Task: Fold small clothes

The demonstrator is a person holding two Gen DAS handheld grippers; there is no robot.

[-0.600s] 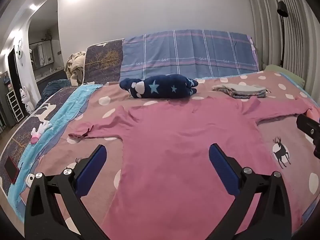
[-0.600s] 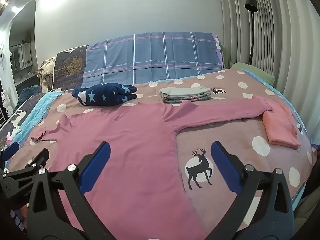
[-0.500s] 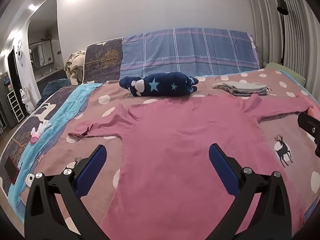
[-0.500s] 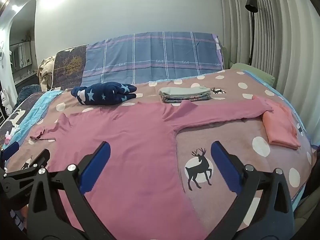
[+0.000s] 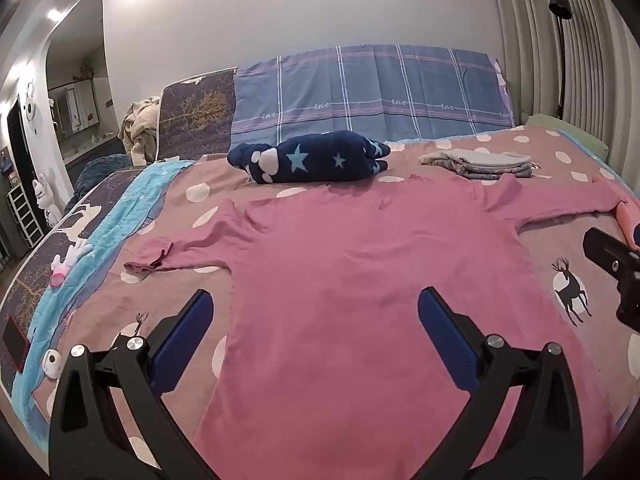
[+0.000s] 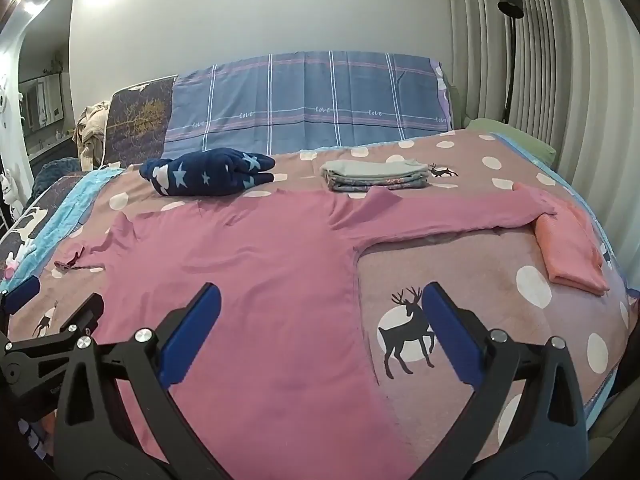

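Observation:
A pink long-sleeved top point(image 5: 360, 280) lies spread flat on the bed, sleeves out to both sides; it also shows in the right wrist view point(image 6: 256, 272). My left gripper point(image 5: 316, 312) is open and empty, held above the top's lower left body. My right gripper point(image 6: 320, 308) is open and empty above the top's right side seam. The right sleeve point(image 6: 460, 216) ends against a folded salmon garment point(image 6: 568, 252). The left sleeve cuff point(image 5: 150, 258) is curled over.
A rolled navy star-print garment point(image 5: 316, 158) and a folded grey stack point(image 5: 480, 162) lie beyond the top's collar. The bedspread point(image 6: 460, 280) is pink-brown with white dots and deer. A plaid pillow point(image 5: 372, 92) stands at the head. Small toys point(image 5: 68, 264) lie at the bed's left edge.
Both grippers have drawn back a little and stay open. The top lies slightly farther away in both views; the cloth itself has not moved.

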